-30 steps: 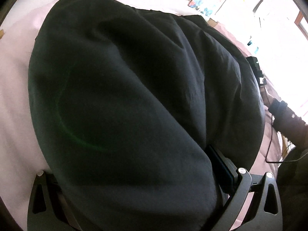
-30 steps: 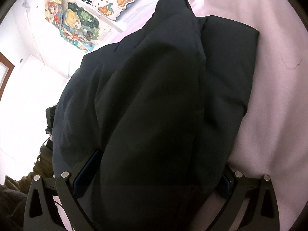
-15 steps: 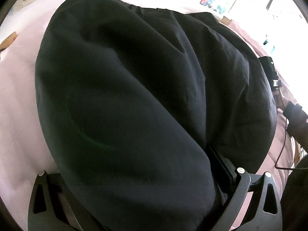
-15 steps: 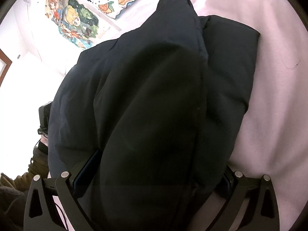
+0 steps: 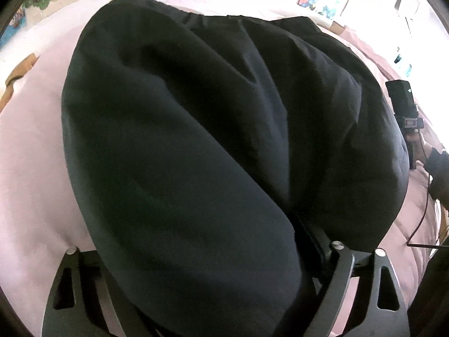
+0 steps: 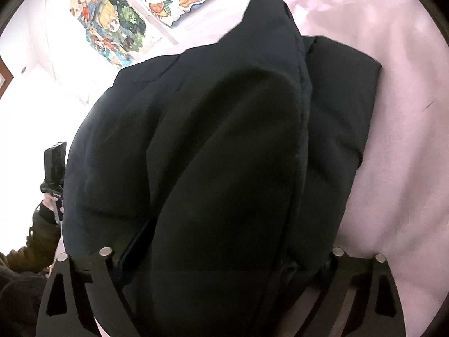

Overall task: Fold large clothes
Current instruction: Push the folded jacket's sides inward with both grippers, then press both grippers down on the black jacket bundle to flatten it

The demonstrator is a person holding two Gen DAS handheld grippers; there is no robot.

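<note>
Lying in a thick folded bundle on the pink bedspread [image 6: 393, 168], the dark padded jacket [image 5: 196, 140] fills most of both wrist views. Left gripper [image 5: 196, 266]: jaws wide and closing, a bulky fold of the jacket between them; the right-hand pad lies against the cloth, the other finger is hidden beneath it. Right gripper [image 6: 224, 261]: jaws likewise wide and closing around a thick fold, cloth touching both fingers. Whether either grip is firm cannot be told. Colourful posters [image 6: 118, 25] stand beyond the bed. A sleeve [image 6: 33, 241] shows at the left edge.
</note>
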